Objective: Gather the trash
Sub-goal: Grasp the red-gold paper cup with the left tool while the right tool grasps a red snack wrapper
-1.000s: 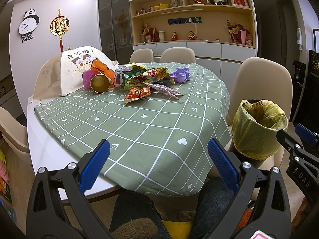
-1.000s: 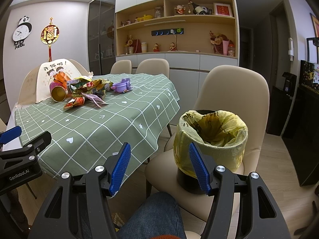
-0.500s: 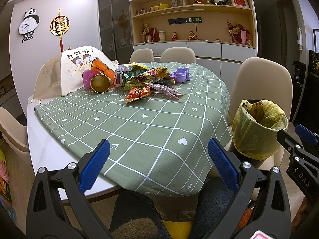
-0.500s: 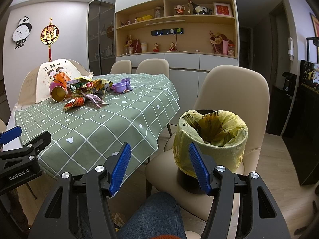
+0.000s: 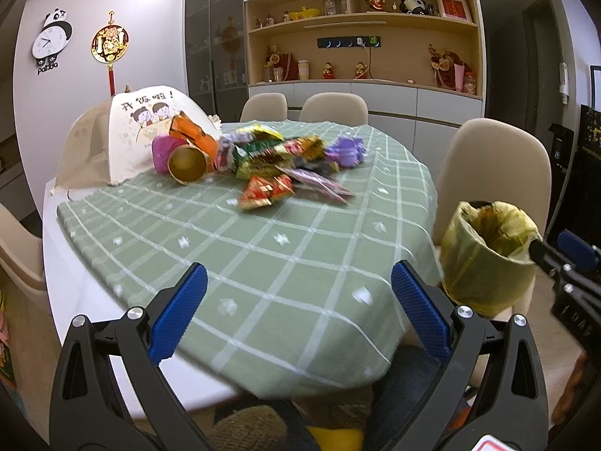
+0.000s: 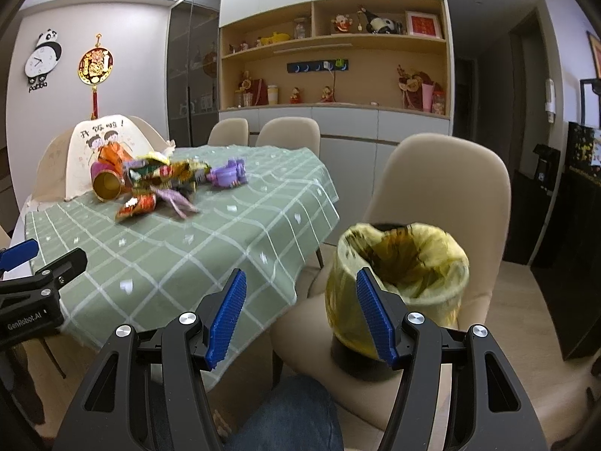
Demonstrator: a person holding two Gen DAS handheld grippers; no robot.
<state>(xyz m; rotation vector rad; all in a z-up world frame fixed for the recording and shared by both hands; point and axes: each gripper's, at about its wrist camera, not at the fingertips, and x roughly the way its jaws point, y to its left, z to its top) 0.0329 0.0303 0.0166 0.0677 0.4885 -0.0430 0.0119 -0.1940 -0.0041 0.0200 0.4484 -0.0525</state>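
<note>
A pile of snack wrappers (image 5: 278, 161) lies at the far side of the green checked tablecloth (image 5: 263, 255), with a red wrapper (image 5: 266, 192) nearest and a gold tube (image 5: 187, 165) at its left. The pile also shows in the right wrist view (image 6: 161, 180). A bin lined with a yellow bag (image 6: 402, 278) stands on a beige chair (image 6: 447, 188) right of the table; it shows in the left wrist view too (image 5: 488, 255). My left gripper (image 5: 298, 312) is open and empty over the table's near edge. My right gripper (image 6: 300, 319) is open and empty, low beside the bin.
A folded mesh food cover (image 5: 124, 139) stands at the table's far left. Purple cups (image 5: 345, 152) sit behind the wrappers. Beige chairs (image 5: 330, 107) line the far side, with a shelf wall behind. The person's knees are below both grippers.
Both grippers have moved forward and up a little toward the table; the view is blurred from motion. Both stay open and empty.
</note>
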